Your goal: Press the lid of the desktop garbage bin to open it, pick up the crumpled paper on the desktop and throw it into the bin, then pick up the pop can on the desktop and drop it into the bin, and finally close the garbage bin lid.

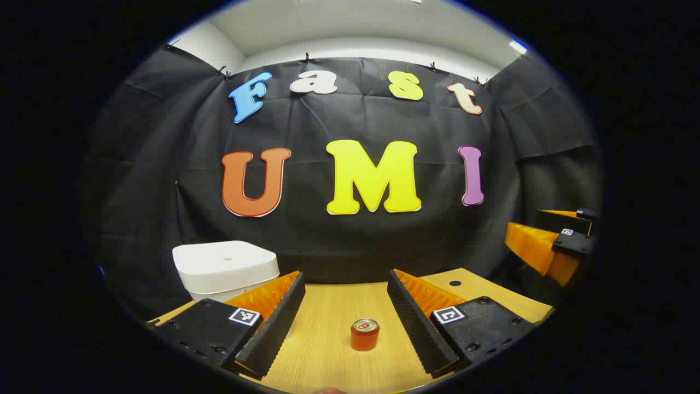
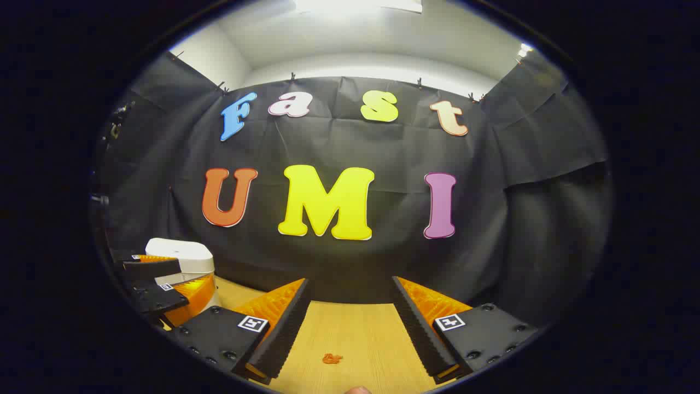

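Note:
The white garbage bin (image 1: 224, 268) stands at the back left of the wooden table (image 1: 322, 350) with its lid down. An orange pop can (image 1: 365, 334) stands upright on the table, below and between the fingers of my left gripper (image 1: 346, 276), which is open and holds nothing. In the right gripper view, a small orange crumpled scrap of paper (image 2: 331, 358) lies on the table (image 2: 372, 334), below my right gripper (image 2: 350, 282), which is open with nothing in it. The bin (image 2: 180, 256) shows at the far left there, with the left gripper (image 2: 158, 290) in front of it.
The right gripper (image 1: 552, 243) hovers at the far right of the left gripper view. A small round hole (image 1: 455, 283) marks the table near its back right. The black cloth wall closes the table's far edge.

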The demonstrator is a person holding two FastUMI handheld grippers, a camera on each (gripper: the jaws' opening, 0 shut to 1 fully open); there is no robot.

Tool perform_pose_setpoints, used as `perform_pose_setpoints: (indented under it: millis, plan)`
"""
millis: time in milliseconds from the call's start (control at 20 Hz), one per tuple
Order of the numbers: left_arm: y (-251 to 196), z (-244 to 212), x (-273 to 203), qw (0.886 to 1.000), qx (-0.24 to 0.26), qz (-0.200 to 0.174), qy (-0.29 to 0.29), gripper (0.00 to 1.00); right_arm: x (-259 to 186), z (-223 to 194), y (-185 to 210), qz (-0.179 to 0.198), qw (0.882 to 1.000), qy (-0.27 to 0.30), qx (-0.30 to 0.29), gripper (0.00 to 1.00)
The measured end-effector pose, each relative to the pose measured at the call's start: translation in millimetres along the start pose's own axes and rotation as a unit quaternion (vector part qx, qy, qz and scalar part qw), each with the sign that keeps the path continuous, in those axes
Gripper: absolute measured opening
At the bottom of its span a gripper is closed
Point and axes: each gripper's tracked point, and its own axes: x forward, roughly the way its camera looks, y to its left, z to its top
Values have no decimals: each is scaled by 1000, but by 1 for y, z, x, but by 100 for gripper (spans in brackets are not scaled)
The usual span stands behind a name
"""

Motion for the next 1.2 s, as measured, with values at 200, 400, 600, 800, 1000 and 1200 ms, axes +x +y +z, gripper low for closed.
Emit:
perform_pose_setpoints:
  millis: [200, 400, 600, 800, 1000, 1200]
  plan:
    - [-3, 6, -1, 1000, -1, -18, -1, 99, 2, -1, -1, -16, 1000, 7, -7, 94]
    - [1, 13, -1, 1000, -20, -3, -2, 99, 2, -1, 8, 6, 1000, 9, -20, 94]
    - [6, 17, 2, 1000, -26, 15, -5, 99, 6, -6, 18, 27, 999, 17, -13, 94]
    - [12, 14, 3, 999, -27, 30, 2, 99, 7, -3, 19, 34, 999, 16, -10, 94]
    - [13, 16, 1, 999, -27, 32, 1, 98, 7, 1, 19, 36, 999, 11, -7, 93]
    - [11, 15, 4, 1000, -16, 21, 6, 99, 6, 2, 17, 27, 1000, 11, -8, 94]
